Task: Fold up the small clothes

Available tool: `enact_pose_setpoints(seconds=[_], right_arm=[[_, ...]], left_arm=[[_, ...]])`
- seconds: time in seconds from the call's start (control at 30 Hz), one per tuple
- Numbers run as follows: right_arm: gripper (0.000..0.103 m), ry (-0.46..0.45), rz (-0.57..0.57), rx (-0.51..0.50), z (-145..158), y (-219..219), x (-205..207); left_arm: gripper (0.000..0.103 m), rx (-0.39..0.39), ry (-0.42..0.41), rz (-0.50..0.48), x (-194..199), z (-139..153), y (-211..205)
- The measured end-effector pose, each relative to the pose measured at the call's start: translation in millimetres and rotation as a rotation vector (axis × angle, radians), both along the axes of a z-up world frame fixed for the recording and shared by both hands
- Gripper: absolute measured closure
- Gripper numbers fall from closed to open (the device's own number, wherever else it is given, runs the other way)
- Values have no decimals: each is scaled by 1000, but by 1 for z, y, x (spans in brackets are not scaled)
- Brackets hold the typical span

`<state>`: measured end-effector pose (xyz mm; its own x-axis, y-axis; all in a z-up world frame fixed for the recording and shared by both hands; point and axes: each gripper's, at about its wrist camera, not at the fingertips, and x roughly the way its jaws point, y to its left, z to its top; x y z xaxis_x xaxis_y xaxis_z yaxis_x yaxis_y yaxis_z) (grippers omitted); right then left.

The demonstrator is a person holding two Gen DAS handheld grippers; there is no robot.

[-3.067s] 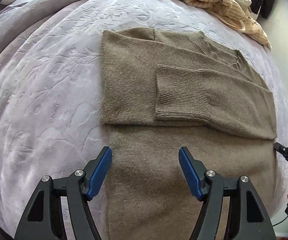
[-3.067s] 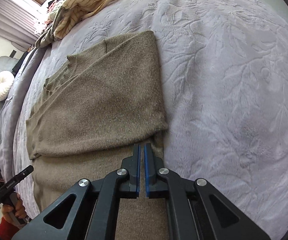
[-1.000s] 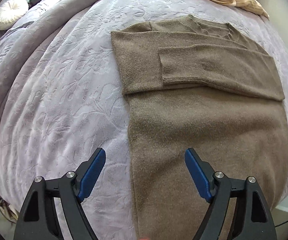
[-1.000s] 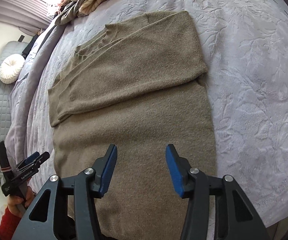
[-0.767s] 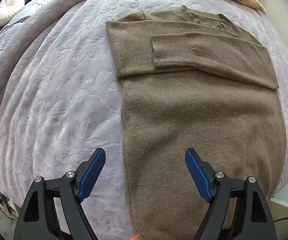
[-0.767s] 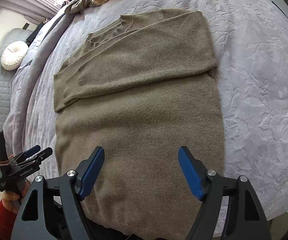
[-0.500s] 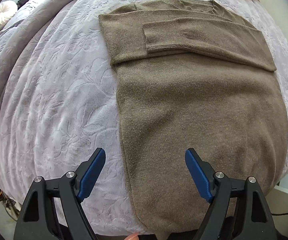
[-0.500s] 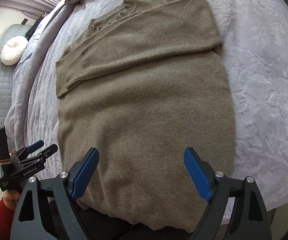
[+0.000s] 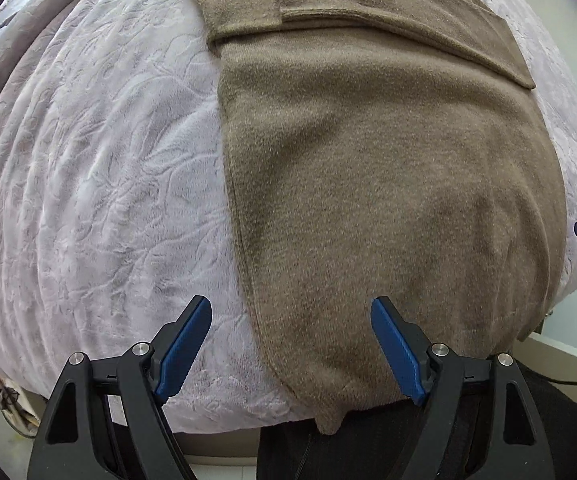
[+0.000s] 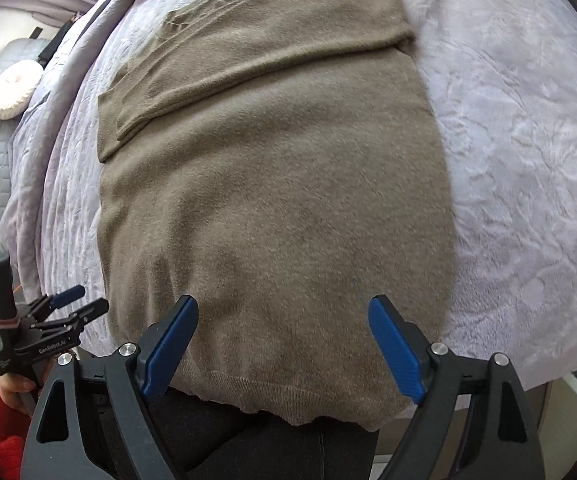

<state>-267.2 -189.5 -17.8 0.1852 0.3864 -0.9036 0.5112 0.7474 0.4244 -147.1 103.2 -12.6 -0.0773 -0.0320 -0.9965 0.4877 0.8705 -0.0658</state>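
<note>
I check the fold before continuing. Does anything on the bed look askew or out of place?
Mostly tidy: the brown sweater lies flat with sleeves folded across. Only its bottom hem hangs past the edge of the bed.

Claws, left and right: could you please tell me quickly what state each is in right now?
Left claw: open, holding nothing, above the brown knitted sweater.
Right claw: open, holding nothing.
</note>
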Motion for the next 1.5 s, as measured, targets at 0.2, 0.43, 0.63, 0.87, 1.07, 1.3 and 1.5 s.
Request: enact_pose_setpoints(seconds=[0.2, 0.43, 0.63, 0.87, 1.07, 1.3, 1.5], right_arm=[[14, 59, 20, 30, -16, -5, -26], [14, 169, 58, 129, -52, -3, -76], [14, 216, 55, 210, -86, 7, -94], [26, 205, 17, 284, -99, 18, -91], [91, 157, -19, 296, -78, 10, -93], [91, -104, -153, 436, -23, -19, -67], [91, -279, -252, 440, -6, -50, -10]], left_arm=[[20, -74, 94, 31, -16, -9, 24], [20, -200, 266, -30, -47, -29, 32], [20, -226, 368, -128, -58, -41, 24], [53, -236, 393, -78, -69, -46, 35], [91, -314, 445, -1, -83, -43, 65], [91, -499, 380, 51, -58, 17, 73], [91, -598, 231, 140, 0, 41, 70]])
